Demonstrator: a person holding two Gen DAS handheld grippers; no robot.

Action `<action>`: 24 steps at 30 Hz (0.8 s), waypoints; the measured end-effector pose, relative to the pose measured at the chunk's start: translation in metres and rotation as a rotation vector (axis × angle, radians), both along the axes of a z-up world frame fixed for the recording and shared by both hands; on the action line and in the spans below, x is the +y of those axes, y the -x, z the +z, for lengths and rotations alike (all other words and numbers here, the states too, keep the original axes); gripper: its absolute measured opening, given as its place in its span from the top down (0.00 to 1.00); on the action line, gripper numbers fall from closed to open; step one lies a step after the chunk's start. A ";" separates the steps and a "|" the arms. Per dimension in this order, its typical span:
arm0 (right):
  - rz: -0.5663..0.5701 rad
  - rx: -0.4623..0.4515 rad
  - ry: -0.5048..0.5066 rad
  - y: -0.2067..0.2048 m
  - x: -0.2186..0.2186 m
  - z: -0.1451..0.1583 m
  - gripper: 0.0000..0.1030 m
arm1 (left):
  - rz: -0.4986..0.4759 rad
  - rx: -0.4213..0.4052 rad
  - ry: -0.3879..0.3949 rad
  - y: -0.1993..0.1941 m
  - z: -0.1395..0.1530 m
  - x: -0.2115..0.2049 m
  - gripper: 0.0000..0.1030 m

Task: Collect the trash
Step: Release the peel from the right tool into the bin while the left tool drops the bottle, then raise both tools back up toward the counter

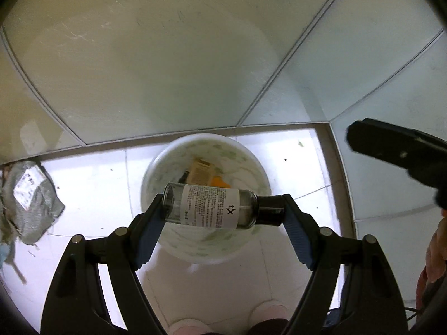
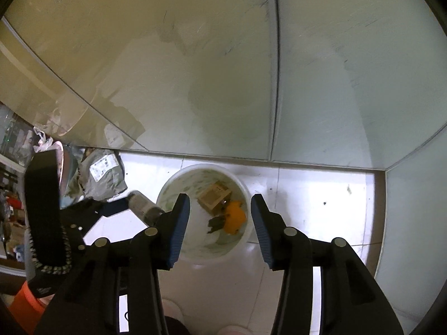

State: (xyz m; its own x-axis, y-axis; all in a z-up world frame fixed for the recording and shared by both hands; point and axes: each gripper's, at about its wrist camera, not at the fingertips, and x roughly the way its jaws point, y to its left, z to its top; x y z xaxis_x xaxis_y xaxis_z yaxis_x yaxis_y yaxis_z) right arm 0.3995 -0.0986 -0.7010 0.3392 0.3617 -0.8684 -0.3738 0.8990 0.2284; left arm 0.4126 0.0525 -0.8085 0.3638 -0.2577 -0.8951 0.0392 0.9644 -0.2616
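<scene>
My left gripper is shut on a small clear glass bottle with a white label and black cap, held sideways by its ends right above the white bin. The bin holds a brown carton, an orange scrap and a dark scrap. My right gripper is open and empty above the bin. The bottle and left gripper show at the left of the right wrist view. The right gripper shows at the right edge of the left wrist view.
A crumpled grey mailer bag with a white label lies on the white tile floor left of the bin, also in the right wrist view. Frosted glass panels stand just behind the bin. Clutter sits at far left.
</scene>
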 end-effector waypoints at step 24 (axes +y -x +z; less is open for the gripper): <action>-0.099 0.015 -0.019 0.015 -0.021 0.106 0.57 | 0.016 0.004 -0.044 -0.006 0.093 0.000 0.17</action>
State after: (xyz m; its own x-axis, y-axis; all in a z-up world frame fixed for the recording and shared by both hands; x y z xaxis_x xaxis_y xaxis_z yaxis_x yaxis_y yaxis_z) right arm 0.3840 -0.1194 -0.5947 0.3613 0.3433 -0.8670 -0.2795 0.9269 0.2505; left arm 0.4189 0.0526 -0.7157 0.3640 -0.2119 -0.9070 0.0227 0.9755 -0.2188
